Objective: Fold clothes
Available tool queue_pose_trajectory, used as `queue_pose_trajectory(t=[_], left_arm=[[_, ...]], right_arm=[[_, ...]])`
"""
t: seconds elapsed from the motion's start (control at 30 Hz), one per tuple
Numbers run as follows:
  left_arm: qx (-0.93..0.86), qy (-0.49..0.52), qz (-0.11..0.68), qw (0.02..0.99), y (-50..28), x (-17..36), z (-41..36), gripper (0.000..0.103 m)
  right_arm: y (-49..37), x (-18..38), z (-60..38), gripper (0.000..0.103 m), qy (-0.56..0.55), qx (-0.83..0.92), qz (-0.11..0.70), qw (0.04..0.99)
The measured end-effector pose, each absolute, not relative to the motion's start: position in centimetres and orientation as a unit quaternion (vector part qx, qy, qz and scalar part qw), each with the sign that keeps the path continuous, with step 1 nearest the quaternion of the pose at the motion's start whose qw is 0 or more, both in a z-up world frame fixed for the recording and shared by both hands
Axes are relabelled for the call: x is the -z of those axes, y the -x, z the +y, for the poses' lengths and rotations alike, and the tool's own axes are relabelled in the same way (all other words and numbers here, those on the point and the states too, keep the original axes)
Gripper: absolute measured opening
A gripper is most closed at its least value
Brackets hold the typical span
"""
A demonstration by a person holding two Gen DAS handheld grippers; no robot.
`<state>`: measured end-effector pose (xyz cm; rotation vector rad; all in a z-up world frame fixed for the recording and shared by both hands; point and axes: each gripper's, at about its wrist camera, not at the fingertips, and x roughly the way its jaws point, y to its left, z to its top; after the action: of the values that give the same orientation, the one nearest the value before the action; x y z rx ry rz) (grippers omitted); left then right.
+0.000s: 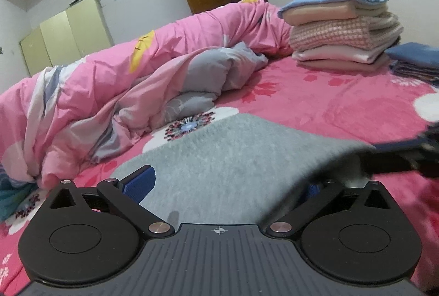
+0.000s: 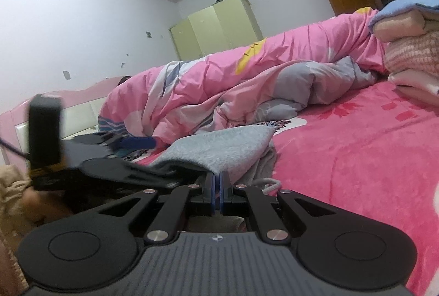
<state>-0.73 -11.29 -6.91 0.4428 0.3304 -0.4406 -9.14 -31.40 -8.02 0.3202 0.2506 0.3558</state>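
One grey garment lies on the bed, on the pink sheet in front of the rumpled pink quilt. One stack of folded clothes, about five items, stands behind the garment beside the quilt. Two tongs are present. Left tongs: released, jaws wide apart astride the garment. Right tongs: clenched, grasping the garment's near edge.

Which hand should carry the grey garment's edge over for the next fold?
Probably right: the right hand-held gripper is shut on the grey garment; the left hand-held gripper stands open.
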Motion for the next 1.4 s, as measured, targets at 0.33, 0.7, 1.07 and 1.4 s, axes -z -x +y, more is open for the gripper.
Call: queue_pose_trajectory(t=[0.33, 0.7, 1.07, 1.4], left_arm=[[0.196, -0.154, 0.180, 0.952, 3.8, 5.2, -5.7, 0.103], [0.151, -0.127, 0.186, 0.962, 4.5, 5.5, -1.8, 0.103], [0.143, -0.104, 0.191, 0.965, 4.6, 6.2, 1.4, 0.103], [0.163, -0.100, 0.203, 0.960, 4.3, 7.2, 2.1, 0.103]], right_arm=[[9.9, 7.5, -31.7, 0.006, -0.174, -0.149, 0.151, 0.962], [8.5, 5.5, -27.6, 0.042, -0.081, -0.131, 0.181, 0.971], [10.6, 4.1, -28.4, 0.042, -0.097, -0.084, 0.191, 0.973], [9.1, 4.1, -19.5, 0.018, -0.017, -0.234, 0.218, 0.947]])
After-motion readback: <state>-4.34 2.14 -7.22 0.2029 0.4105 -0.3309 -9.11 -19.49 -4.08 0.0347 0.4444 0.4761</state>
